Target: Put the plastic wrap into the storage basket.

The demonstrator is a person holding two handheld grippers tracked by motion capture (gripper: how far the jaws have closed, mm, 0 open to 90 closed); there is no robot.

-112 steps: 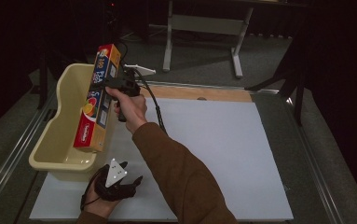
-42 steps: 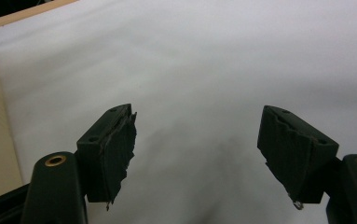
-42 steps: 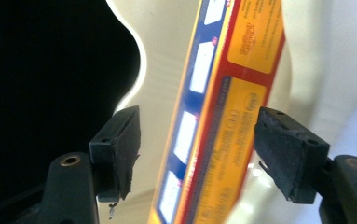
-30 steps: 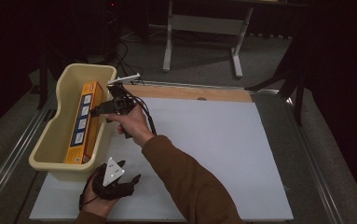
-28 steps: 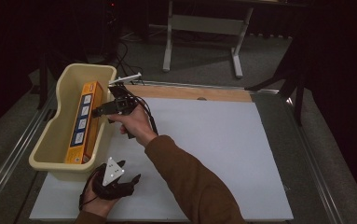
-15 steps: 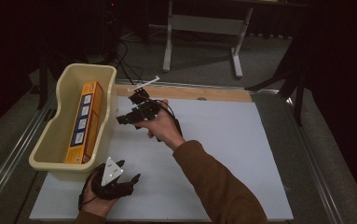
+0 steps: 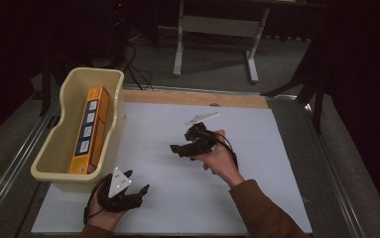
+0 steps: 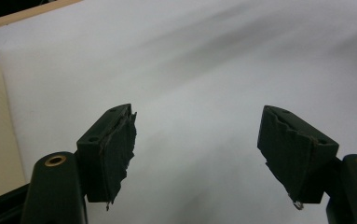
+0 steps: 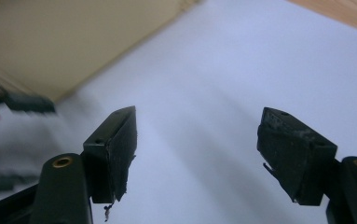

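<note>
Orange box lying flat in the cream tub.
Right gripper: empty, jaws just opening, box well off beyond its tips.

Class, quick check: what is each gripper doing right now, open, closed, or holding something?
Left gripper: open, nothing between its jaws, over the white sheet.
Right gripper: open and empty, jaws just been opening; the orange box lies in the tub.
</note>
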